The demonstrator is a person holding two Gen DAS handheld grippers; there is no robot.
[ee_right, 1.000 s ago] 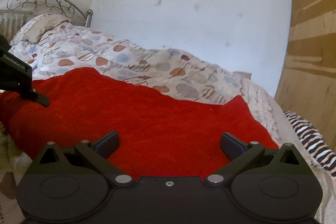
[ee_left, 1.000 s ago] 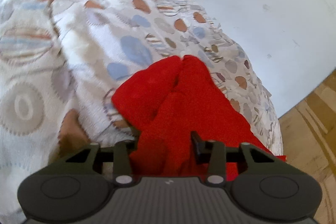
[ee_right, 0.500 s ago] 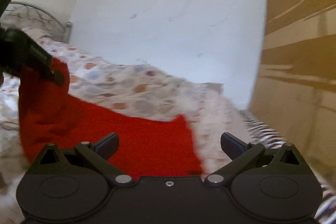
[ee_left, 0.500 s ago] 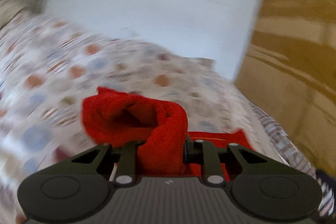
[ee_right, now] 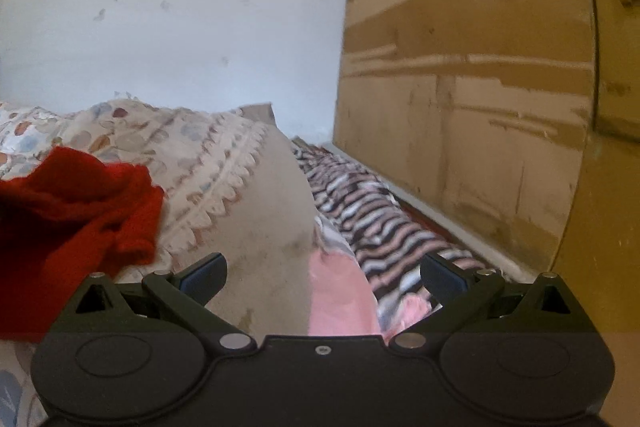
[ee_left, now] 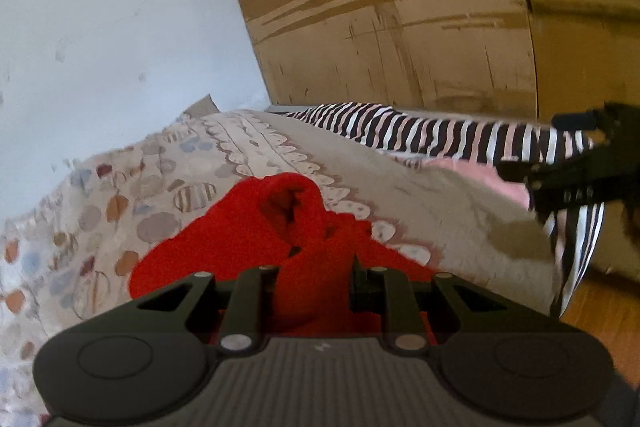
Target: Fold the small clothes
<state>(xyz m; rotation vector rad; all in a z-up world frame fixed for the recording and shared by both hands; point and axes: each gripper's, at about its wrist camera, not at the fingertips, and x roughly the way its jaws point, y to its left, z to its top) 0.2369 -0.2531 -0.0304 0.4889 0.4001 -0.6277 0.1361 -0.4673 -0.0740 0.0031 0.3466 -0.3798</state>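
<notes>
Wardrobe: a worn wooden wardrobe (ee_right: 460,107) stands along the right side of the bed, its base close to the bed's edge, with only a narrow gap between them.
Wall: a pale wall (ee_left: 120,27) with small marks closes off the far side of the bed and meets the wardrobe in a corner.
Bed: the bed is covered by a patterned bedspread (ee_left: 132,195) with a scalloped border; the cover rounds off and drops away toward the wardrobe, and its plain beige part near that edge lies bare.
Floor: a strip of wooden floor (ee_left: 600,315) shows past the bed's near right corner.
Striped cloth: a black, white and pink striped cloth (ee_right: 360,211) lies along the bed edge beside the wardrobe and hangs over the corner.
Pink cloth: a pink cloth (ee_right: 340,291) lies just beside the striped one, directly ahead of the right tool.
Red garment: the red knitted garment (ee_left: 256,227) is bunched up in a loose hump on the bedspread, toward the bed's left part, well apart from the striped cloth.
Left tool: the left tool (ee_left: 314,279) is clamped on a fold of the red garment.
Right tool: the right tool (ee_right: 322,269) has its jaws spread wide and holds nothing, poised over the beige cover and the pink cloth.
</notes>
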